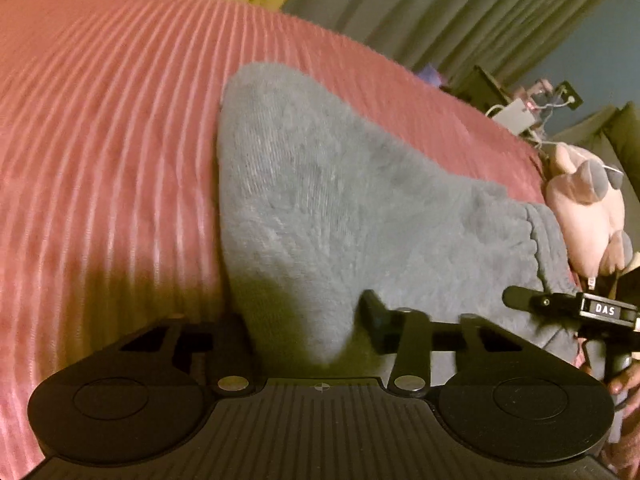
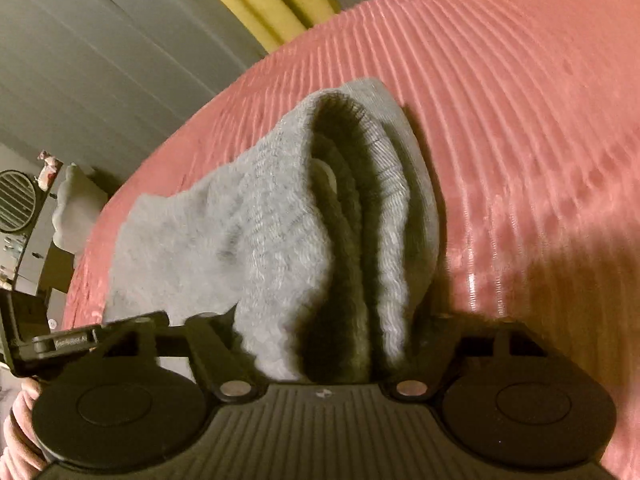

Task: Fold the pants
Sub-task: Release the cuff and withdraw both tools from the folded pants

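Grey fleece pants (image 1: 320, 184) lie folded on a pink ribbed bedspread (image 1: 100, 120). My left gripper (image 1: 304, 320) is shut on one corner of them; the cloth fills the gap and a tip of it hangs down between the jaws. Its left finger is hidden behind the fabric. In the right wrist view the pants (image 2: 248, 220) show a ribbed waistband bunched into thick folds. My right gripper (image 2: 332, 340) is shut on that bundle, which covers both pads. The bedspread (image 2: 520, 120) stretches away to the right.
A pink plush toy (image 1: 588, 208) sits at the bed's right edge, near cables and clutter (image 1: 520, 112). Grey curtains (image 1: 440, 8) and a yellow one (image 2: 272, 0) hang behind the bed. A round vent (image 2: 16, 200) and a pale plush (image 2: 76, 208) stand to the left. A hand (image 2: 20, 432) shows at the lower left.
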Action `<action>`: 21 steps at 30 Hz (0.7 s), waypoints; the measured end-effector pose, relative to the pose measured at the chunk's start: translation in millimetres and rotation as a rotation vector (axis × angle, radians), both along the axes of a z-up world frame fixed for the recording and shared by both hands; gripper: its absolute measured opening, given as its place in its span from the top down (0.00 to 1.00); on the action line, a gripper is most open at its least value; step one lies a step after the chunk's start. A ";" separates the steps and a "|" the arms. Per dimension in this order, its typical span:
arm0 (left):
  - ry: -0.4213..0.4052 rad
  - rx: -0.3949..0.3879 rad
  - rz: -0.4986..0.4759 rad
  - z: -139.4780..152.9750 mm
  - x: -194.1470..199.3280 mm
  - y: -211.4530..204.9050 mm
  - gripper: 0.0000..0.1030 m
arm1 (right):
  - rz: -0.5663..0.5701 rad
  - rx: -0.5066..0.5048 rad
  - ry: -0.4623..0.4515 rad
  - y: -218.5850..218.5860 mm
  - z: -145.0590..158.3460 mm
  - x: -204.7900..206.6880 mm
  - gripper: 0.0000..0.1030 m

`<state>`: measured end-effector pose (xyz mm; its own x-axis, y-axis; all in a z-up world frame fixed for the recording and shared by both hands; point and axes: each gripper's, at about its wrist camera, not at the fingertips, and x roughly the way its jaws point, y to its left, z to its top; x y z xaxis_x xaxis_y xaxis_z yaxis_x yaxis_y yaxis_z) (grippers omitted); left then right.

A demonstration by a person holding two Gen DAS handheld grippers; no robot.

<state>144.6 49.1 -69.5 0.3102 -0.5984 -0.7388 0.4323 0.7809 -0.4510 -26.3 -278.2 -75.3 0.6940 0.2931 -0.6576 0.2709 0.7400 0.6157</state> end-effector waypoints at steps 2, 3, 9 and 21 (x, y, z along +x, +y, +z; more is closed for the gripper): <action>-0.084 0.018 -0.012 13.3 -10.2 -3.7 0.67 | -0.005 -0.016 -0.034 3.2 10.3 -3.6 0.40; -0.132 0.030 -0.019 20.9 -15.3 -7.7 0.67 | -0.002 -0.030 -0.055 5.4 16.2 -4.2 0.40; -0.240 0.031 -0.006 51.6 -6.8 -28.6 0.68 | -0.011 -0.078 -0.145 5.2 55.0 3.0 0.43; -0.273 0.261 0.153 37.0 -13.0 -17.4 0.21 | -0.276 -0.237 -0.039 -25.1 51.6 5.3 0.04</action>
